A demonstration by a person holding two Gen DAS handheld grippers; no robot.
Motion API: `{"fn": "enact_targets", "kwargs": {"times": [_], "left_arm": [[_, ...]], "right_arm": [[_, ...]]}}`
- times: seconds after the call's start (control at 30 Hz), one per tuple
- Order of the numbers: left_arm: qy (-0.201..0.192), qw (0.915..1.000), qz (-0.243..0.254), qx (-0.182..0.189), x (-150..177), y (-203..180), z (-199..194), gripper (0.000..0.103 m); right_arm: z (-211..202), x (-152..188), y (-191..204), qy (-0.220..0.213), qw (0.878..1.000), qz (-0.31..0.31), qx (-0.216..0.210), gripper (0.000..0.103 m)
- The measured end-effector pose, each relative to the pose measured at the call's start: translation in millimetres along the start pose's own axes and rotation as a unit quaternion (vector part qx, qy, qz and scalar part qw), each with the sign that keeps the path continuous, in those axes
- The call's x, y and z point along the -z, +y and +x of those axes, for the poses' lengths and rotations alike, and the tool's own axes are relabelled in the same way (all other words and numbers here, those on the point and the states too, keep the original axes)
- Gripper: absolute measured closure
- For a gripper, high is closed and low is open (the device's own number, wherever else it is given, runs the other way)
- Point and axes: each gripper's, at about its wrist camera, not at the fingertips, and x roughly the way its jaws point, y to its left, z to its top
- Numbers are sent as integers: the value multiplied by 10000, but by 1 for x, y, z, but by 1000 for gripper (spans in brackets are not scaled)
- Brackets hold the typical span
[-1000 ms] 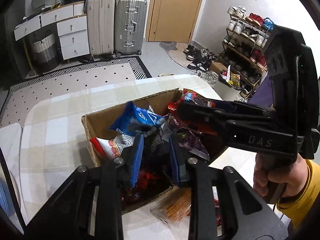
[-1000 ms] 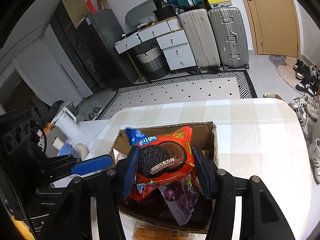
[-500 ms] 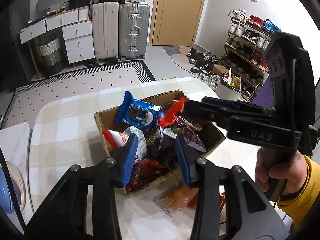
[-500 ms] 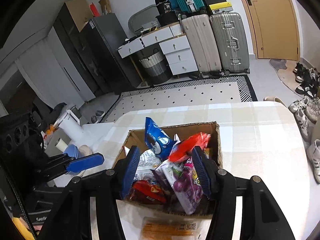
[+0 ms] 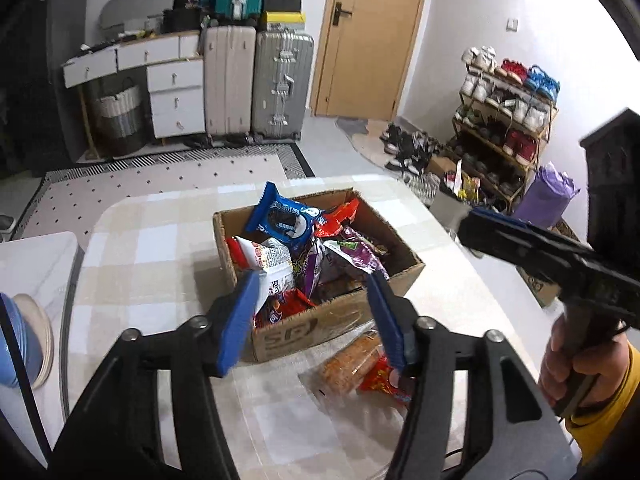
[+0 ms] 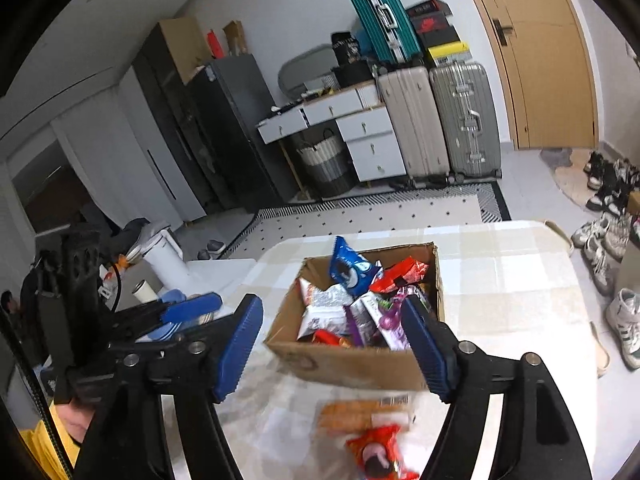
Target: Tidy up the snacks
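The near wall of the cardboard box [image 5: 320, 330] bears large pale letters reading roughly "SP". The print on the snack packets inside is too small to make out.

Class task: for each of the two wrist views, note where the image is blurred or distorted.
Left wrist view: fisheye bends the door; the cardboard box is fairly sharp. Right wrist view: motion blur smears the snack packets on the table and the box's near wall; the suitcases lean.
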Motion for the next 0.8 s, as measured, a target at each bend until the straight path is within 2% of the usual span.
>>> {"fn": "enact_targets", "kwargs": {"times": [0.03, 0.1, 0.27, 0.43, 0.53, 0.57, 0.6, 0.7, 0.8], "left_arm": [[-80, 10000, -14, 9, 3, -3, -10, 40], [-228, 9997, -7, 3, 12, -12, -31, 29], [-530, 9985, 126, -16, 30, -34, -74, 24], [-693, 9974, 192, -2, 46, -55, -104, 18], [-805, 9966, 178, -6, 61, -60, -117, 11], [-857, 9962, 159, -27, 67, -61, -122, 3], [-923, 9956, 136, -34, 74, -61, -127, 1], [-937, 9956, 81, 1, 91, -58, -131, 1], [-838, 9965, -14, 4, 109, -50, -127, 1]], "right_arm": [[-8, 3, 5, -39, 10000, -50, 30, 22], [-28, 12, 13, -154, 9997, -144, 82, 13], [-68, 38, 29, -398, 9989, -228, -71, 13], [-102, 67, 51, -759, 9957, -521, 35, 2], [-120, 84, 60, -1017, 9926, -660, 44, 1], [-124, 89, 61, -1079, 9919, -663, -22, 1], [-129, 95, 61, -1141, 9914, -632, -92, 1], [-135, 111, 56, -1132, 9921, -509, -161, 1], [-128, 123, 50, -998, 9938, -481, 7, 1]]}}
